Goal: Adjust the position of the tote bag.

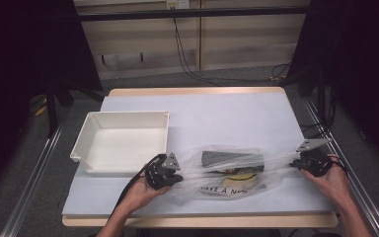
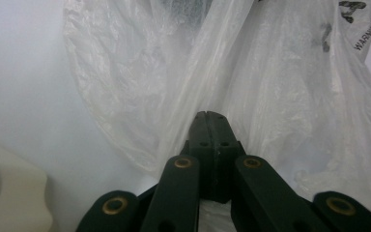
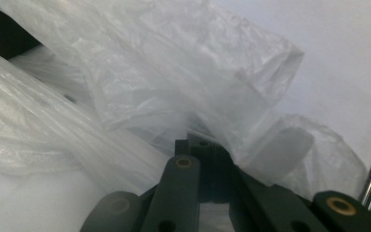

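Near the front edge of the table [image 1: 197, 106], a clear plastic bag [image 1: 227, 173] lies stretched between two grippers, with a dark grey thing and something yellow inside. Left gripper [image 1: 176, 174] is clamped tight on one end, right gripper [image 1: 296, 164] on the other. A white tray [image 1: 123, 118] sits just beside the left gripper.

clear printed plastic bag [image 1: 227, 173] lies stretched sideways near the table's front edge.
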The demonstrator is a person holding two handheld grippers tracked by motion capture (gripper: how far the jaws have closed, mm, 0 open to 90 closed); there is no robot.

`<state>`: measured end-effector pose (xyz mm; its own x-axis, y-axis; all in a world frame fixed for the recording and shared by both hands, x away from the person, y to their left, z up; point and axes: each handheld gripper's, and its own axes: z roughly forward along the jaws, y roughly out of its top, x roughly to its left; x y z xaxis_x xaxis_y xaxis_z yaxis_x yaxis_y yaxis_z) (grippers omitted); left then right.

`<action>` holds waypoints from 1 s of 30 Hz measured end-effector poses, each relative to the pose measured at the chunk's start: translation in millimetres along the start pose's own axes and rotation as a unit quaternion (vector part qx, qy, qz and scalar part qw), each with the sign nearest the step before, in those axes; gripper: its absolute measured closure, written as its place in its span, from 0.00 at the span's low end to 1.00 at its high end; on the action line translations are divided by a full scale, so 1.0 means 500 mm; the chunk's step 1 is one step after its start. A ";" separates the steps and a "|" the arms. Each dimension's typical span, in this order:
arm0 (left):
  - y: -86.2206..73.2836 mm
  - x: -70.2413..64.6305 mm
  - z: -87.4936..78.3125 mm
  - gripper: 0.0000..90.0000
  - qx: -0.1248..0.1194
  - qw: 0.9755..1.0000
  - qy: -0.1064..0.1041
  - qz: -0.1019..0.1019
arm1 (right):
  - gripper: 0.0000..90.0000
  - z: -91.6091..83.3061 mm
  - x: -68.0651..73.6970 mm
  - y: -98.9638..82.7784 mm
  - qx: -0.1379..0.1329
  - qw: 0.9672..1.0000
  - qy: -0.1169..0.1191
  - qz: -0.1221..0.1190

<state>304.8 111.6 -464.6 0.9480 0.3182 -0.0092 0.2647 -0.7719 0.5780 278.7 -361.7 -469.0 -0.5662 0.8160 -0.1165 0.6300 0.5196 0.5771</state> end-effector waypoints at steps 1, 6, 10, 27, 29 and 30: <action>-0.002 0.002 0.002 1.00 -0.007 1.000 -0.006 -0.010 | 1.00 -0.001 -0.002 -0.004 -0.003 1.000 -0.004 0.000; -0.009 0.008 -0.006 1.00 0.001 1.000 -0.003 -0.008 | 1.00 -0.002 0.000 -0.005 -0.004 1.000 -0.006 0.002; -0.006 0.004 -0.005 1.00 0.004 1.000 0.007 -0.015 | 1.00 -0.002 0.000 -0.006 -0.005 1.000 -0.008 0.003; 0.005 0.004 -0.029 0.95 -0.056 0.998 -0.004 -0.038 | 0.90 -0.017 0.028 0.005 -0.062 0.998 0.018 -0.011; 0.007 0.000 -0.042 0.93 -0.071 0.997 -0.013 -0.037 | 0.86 -0.027 0.031 0.008 -0.083 0.996 0.026 -0.017; 0.008 -0.002 -0.046 0.91 -0.080 0.996 -0.013 -0.038 | 0.84 -0.040 0.035 0.008 -0.103 0.994 0.040 -0.014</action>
<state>300.9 120.7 -443.6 0.9311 0.3563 -0.0788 0.3069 -0.6476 0.6974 260.8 -350.0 -452.7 -0.6271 0.7754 -0.0744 0.4967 0.4716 0.7286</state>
